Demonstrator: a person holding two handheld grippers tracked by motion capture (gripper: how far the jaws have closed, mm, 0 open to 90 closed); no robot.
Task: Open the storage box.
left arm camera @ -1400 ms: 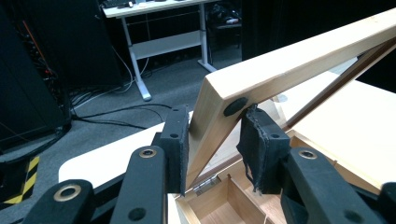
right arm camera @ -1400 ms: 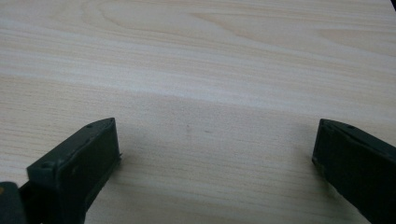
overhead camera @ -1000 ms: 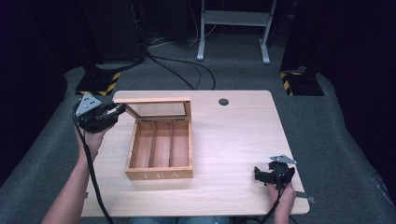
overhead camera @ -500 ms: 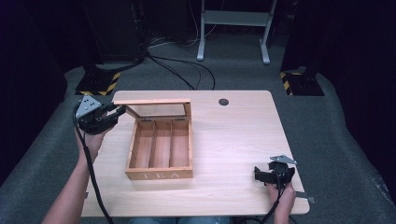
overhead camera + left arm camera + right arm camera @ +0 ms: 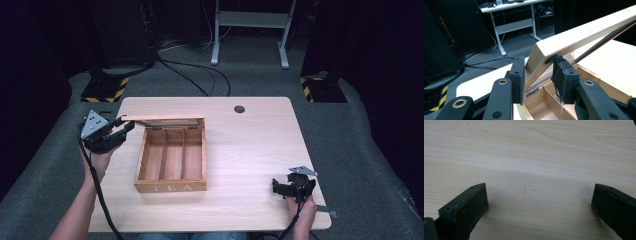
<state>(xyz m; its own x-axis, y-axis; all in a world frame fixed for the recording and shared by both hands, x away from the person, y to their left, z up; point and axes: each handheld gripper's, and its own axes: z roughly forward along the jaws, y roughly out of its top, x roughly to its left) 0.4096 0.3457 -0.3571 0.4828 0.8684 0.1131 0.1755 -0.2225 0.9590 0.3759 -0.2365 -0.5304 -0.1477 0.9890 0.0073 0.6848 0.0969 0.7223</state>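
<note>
The left gripper (image 5: 537, 80) is pinching the stiff, light lid (image 5: 574, 40) corner at the tea box's (image 5: 172, 160) 10 o'clock; the right gripper's (image 5: 537, 205) fingers are resting spread.

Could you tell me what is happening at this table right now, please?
A person works a wooden tea box on the table. The left gripper is closed on a corner of the lid, holding it raised, so the three bare compartments show. The right gripper rests open near the table's front right corner, holding nothing.
</note>
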